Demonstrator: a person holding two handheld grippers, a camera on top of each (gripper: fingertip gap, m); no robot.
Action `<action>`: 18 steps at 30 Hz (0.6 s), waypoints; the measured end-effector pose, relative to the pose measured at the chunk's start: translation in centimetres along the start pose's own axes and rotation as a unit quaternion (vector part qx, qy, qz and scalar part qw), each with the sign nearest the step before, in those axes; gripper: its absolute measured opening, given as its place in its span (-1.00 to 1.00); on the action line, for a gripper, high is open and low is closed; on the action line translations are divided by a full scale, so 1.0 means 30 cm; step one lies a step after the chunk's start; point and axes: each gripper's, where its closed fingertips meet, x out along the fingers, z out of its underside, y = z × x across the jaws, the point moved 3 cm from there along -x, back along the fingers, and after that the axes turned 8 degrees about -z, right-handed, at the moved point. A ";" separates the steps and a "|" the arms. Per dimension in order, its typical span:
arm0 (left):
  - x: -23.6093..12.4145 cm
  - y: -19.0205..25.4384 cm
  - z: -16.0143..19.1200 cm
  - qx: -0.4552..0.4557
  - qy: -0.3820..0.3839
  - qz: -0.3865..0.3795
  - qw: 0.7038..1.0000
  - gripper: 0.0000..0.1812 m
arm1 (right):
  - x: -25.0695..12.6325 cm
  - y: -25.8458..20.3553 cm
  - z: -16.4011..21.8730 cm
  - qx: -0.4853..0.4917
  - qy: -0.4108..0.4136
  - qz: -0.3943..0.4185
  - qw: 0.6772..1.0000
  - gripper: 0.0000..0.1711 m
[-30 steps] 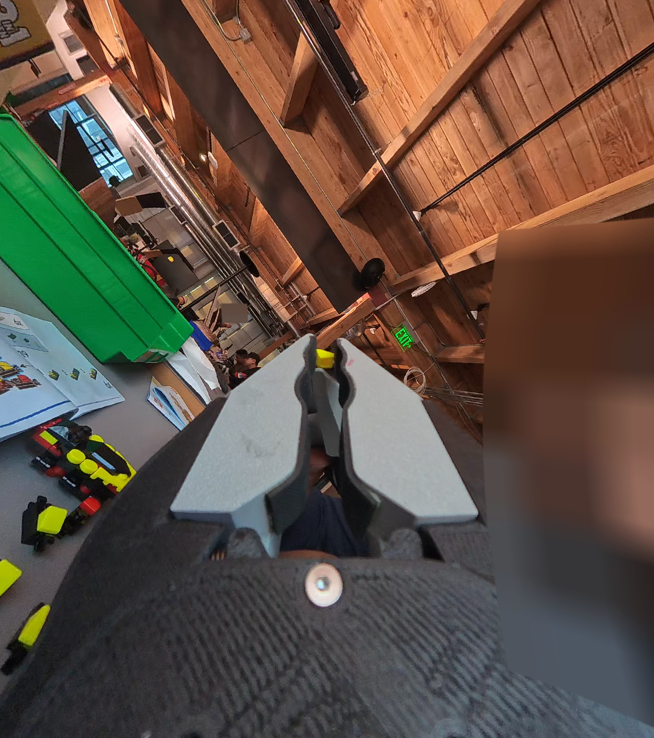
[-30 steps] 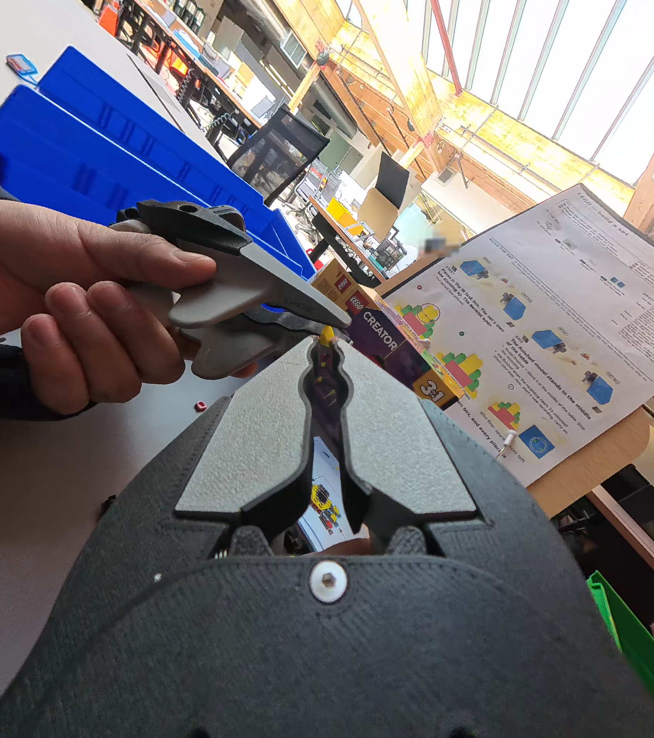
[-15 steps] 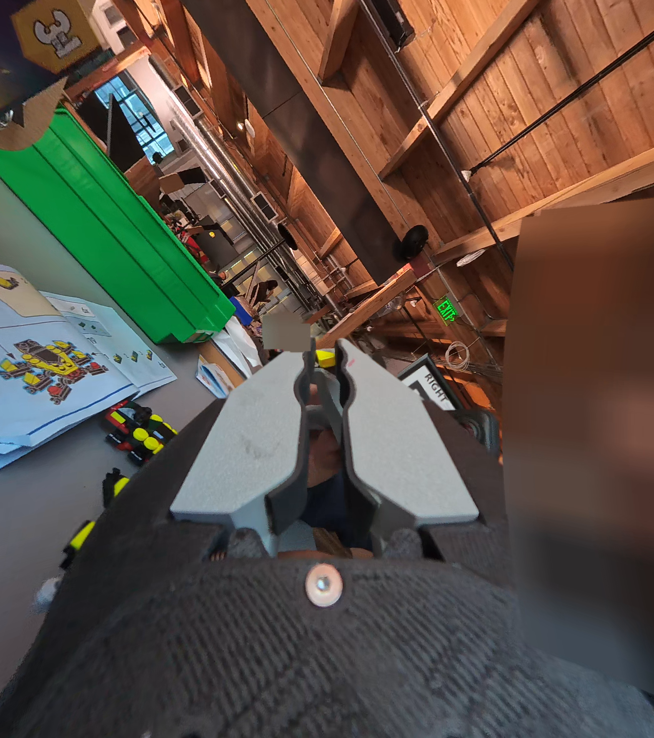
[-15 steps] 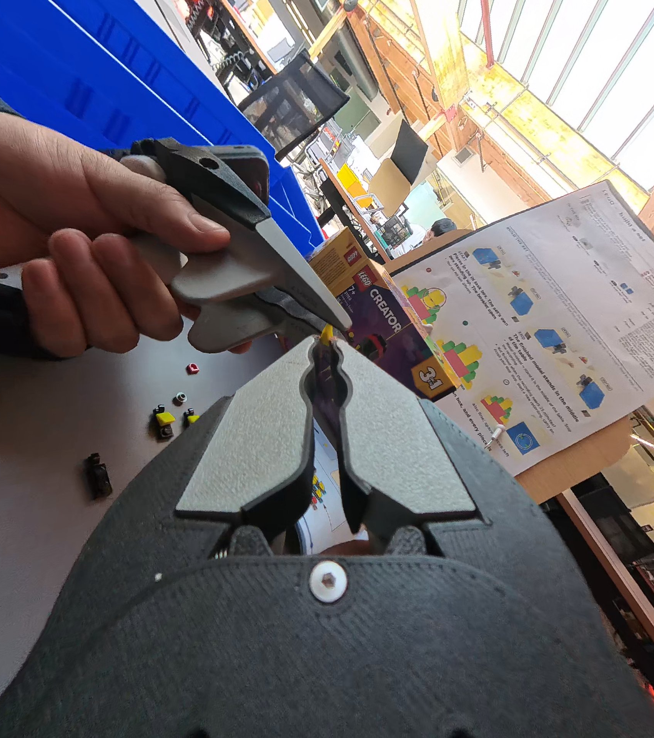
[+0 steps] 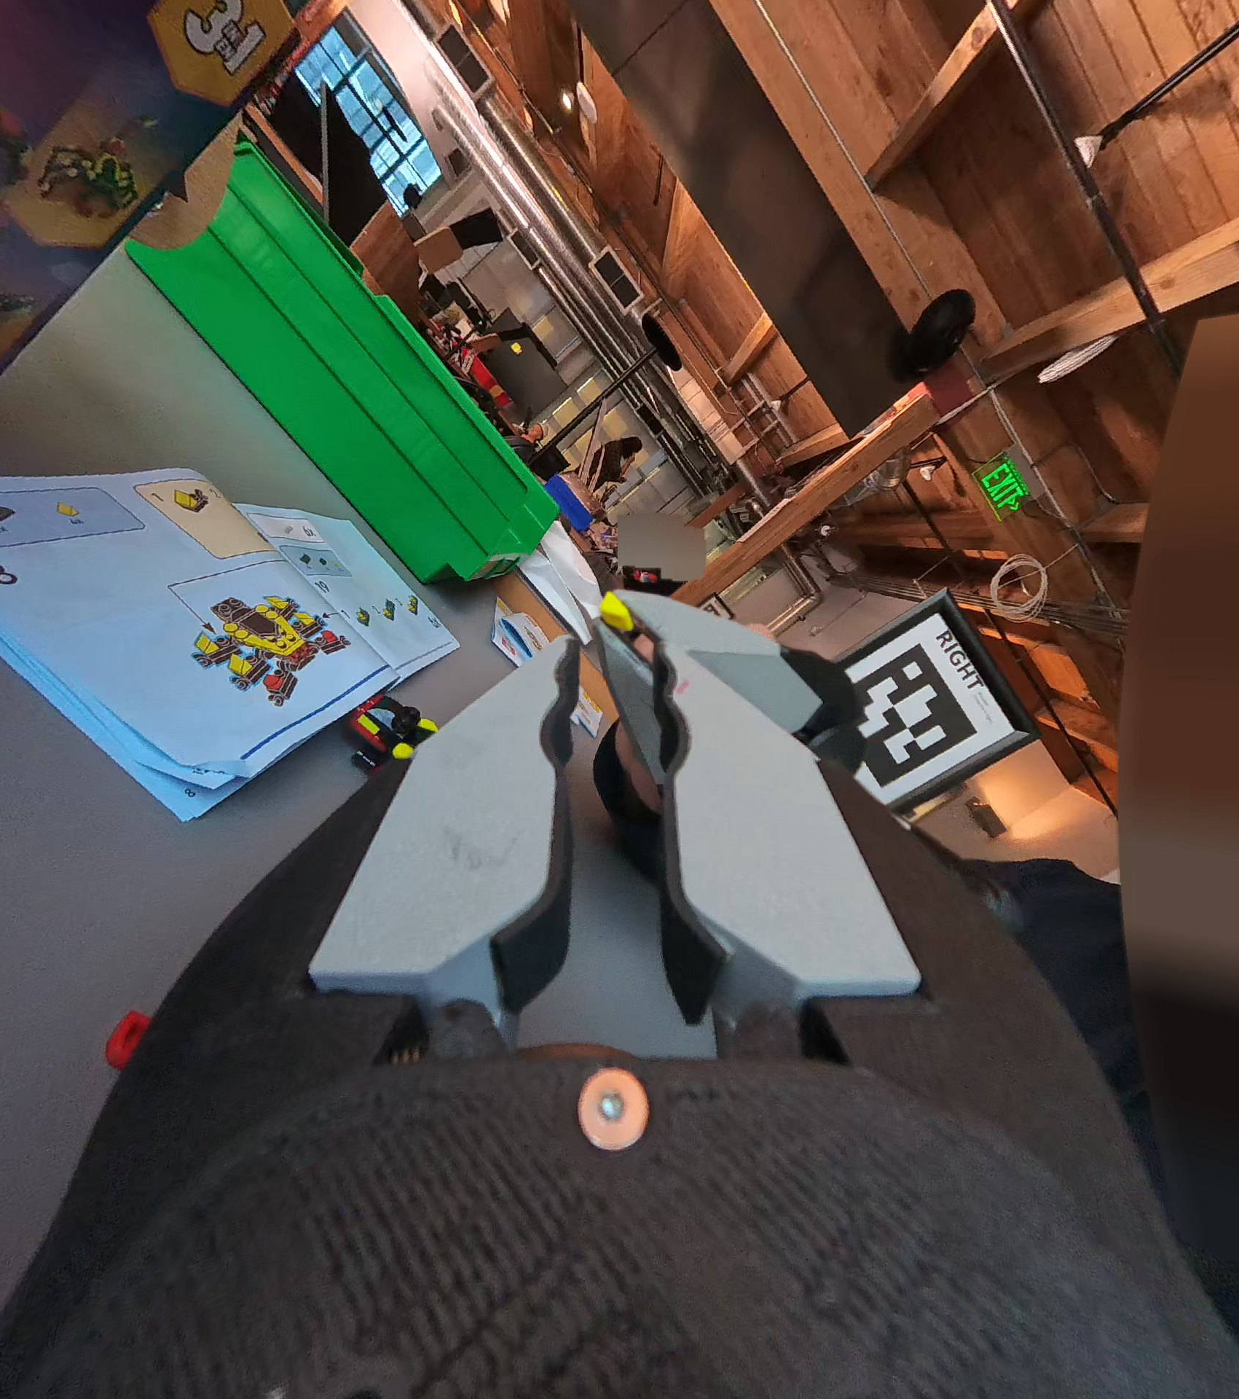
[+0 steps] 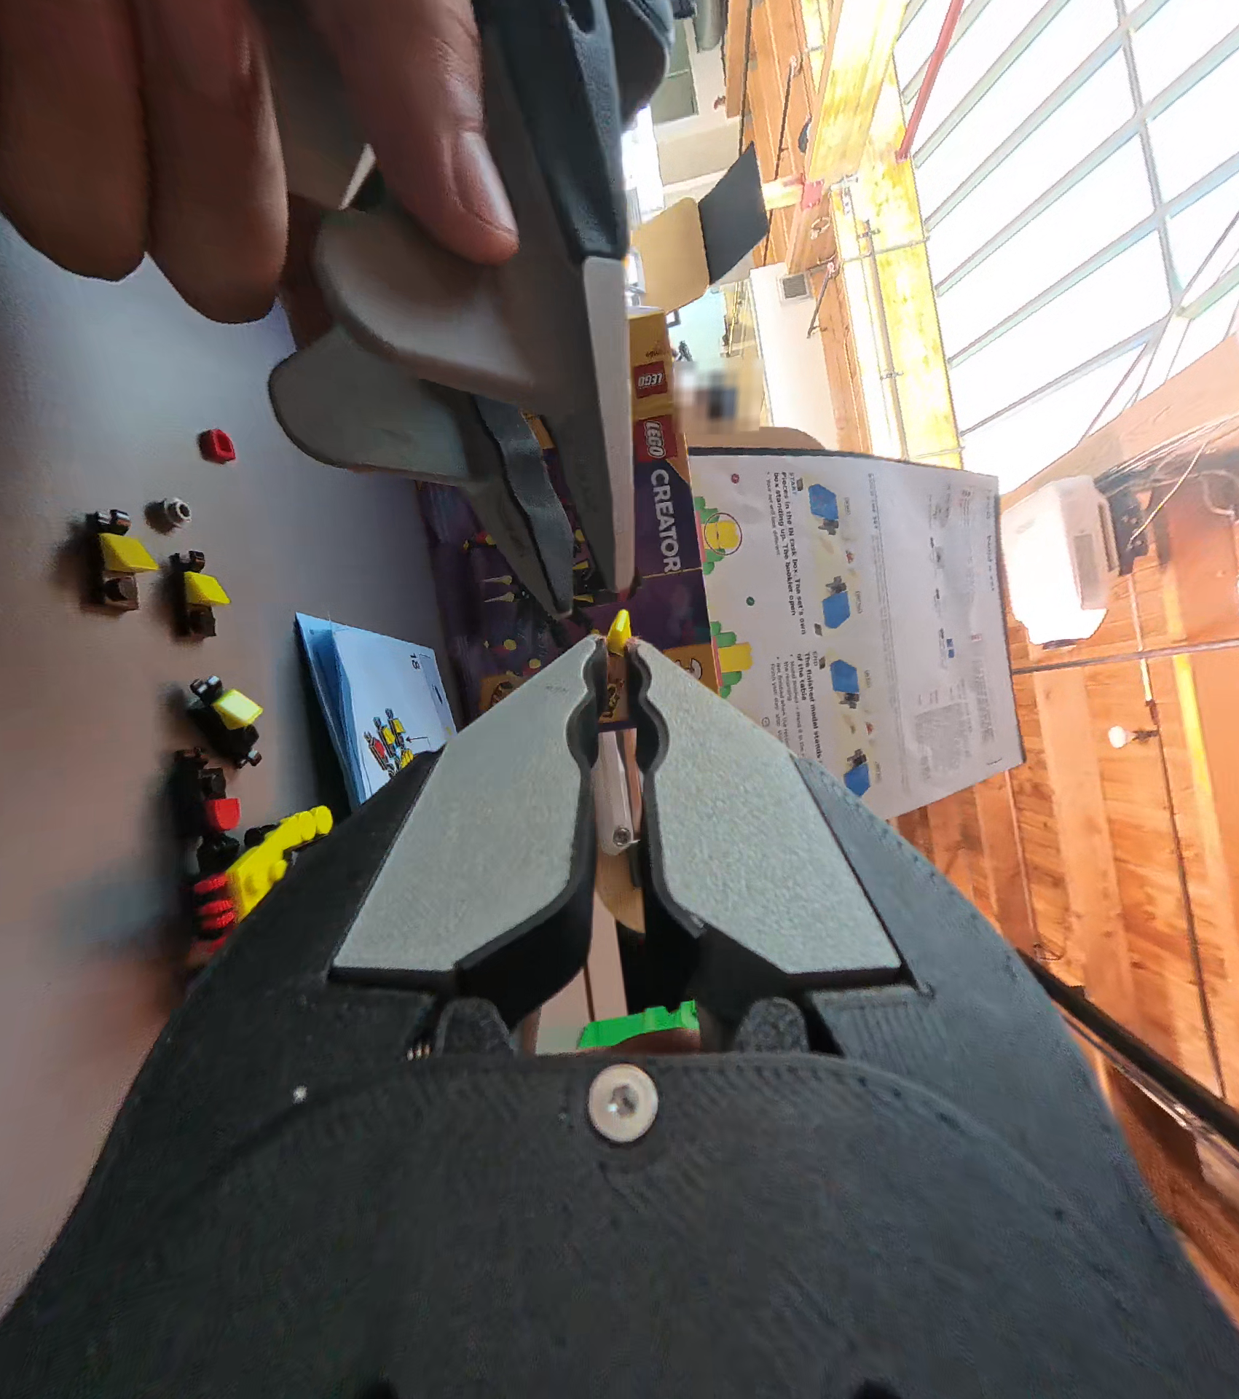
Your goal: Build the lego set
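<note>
A: Start big. What's on the grey table [image 5: 71,870]?

B: A green bin [image 5: 344,378] at the far side, the purple set box [image 6: 665,530] standing up, a printed sheet [image 6: 904,606] propped to its right, and the open instruction booklet [image 5: 147,628]. The box, sheet and booklet all carry print, which I'll leave unread.

A: And the build?

B: A partly built black, yellow and red model [image 6: 253,863] lies near the right gripper, with small yellow-and-black sub-assemblies [image 6: 120,560] and a loose red piece [image 6: 216,444] farther off.

A: The grippers?

B: The right gripper [image 6: 616,651] is pinched almost fully together on a tiny yellow piece [image 6: 619,630] that pokes past its tips. The left gripper [image 5: 612,666] stands parted, holding nothing, its tips just beside that piece.

A: What might go wrong?

B: My guess: the hold is only on the piece's edge, so a nudge from the left tips or any slackening could flick it out, to be lost among the table's loose parts.
</note>
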 end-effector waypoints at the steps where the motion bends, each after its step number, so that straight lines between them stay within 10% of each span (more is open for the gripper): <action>1: 0.000 0.000 0.001 -0.001 -0.002 0.001 1.000 -0.82 | 0.001 -0.005 -0.006 -0.010 -0.001 0.002 1.000 -0.99; 18: -0.005 -0.002 0.010 0.003 -0.015 -0.002 1.000 -0.93 | 0.000 -0.036 -0.040 -0.093 0.002 0.023 0.995 -1.00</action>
